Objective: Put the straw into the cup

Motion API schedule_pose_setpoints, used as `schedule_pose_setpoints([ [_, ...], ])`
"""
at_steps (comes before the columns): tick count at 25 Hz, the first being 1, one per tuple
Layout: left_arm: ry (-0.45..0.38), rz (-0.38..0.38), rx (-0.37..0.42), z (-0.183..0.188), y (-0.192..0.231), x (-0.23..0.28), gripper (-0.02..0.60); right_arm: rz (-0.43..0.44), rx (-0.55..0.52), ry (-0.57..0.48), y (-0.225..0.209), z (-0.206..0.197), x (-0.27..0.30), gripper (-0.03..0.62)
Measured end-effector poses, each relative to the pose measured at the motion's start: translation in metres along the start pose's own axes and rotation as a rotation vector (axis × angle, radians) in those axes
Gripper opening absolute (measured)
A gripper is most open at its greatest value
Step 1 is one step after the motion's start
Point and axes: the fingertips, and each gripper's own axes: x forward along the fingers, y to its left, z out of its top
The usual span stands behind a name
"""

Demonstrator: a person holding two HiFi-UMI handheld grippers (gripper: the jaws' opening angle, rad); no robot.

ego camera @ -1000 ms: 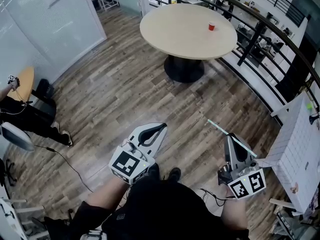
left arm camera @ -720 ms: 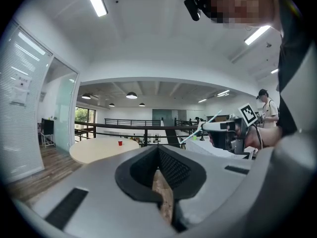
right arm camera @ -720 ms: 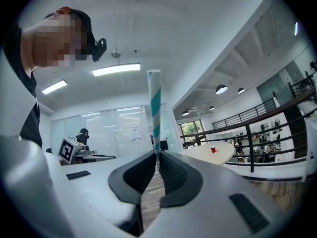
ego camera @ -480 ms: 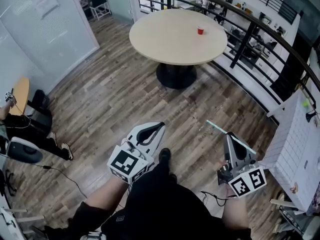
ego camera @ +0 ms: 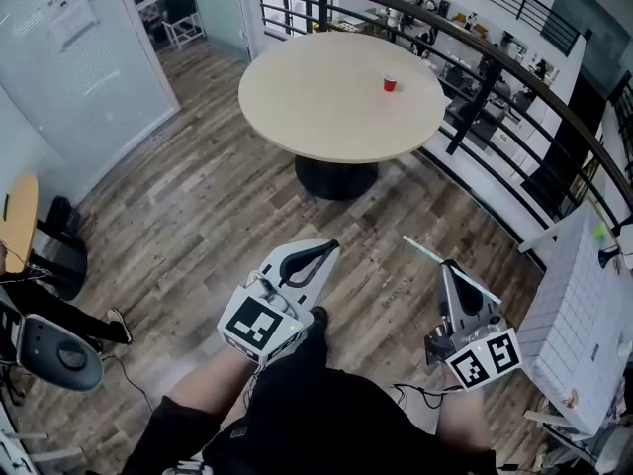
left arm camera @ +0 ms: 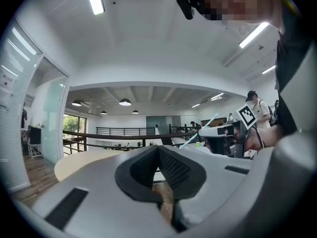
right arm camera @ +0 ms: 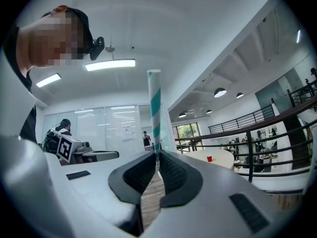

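Nearest are the two grippers, held out level over the person's dark legs. The left gripper [ego camera: 326, 249] has its jaws together, with nothing in them. The right gripper [ego camera: 448, 266] has its jaws shut tight on the straw [ego camera: 433, 255]. In the right gripper view the straw [right arm camera: 154, 113] has white and green stripes and sticks up past the pads.

Just beside the right gripper, a white board [ego camera: 579, 315] stands at the right edge. A grey chair [ego camera: 59, 349] sits at the left edge. Between them the wood floor [ego camera: 198, 206] is wide and bare all the way to the round table [ego camera: 316, 97].

The small red cup [ego camera: 390, 83] stands upright on the far right part of the table, well apart from the straw. A dark railing [ego camera: 514, 57] curves behind the table and down the right side. A glass wall [ego camera: 79, 57] closes the far left.

Since a second ago, the table and the cup have come lower and more to the left in the head view. Both grippers have kept the same pose, and the straw is still clamped.
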Motion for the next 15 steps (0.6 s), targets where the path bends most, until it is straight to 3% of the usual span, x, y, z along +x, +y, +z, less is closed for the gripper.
schedule_pose_setpoints([
  [9,0.003,-0.016,-0.003,-0.009,0.104,0.066,0.005,-0.016,0.018,0.001,-0.047,0.005,0.115,0.037],
  [15,0.019,-0.005,-0.025,-0.008,0.153,0.095,0.005,-0.03,0.042,-0.008,-0.07,0.008,0.158,0.037],
])
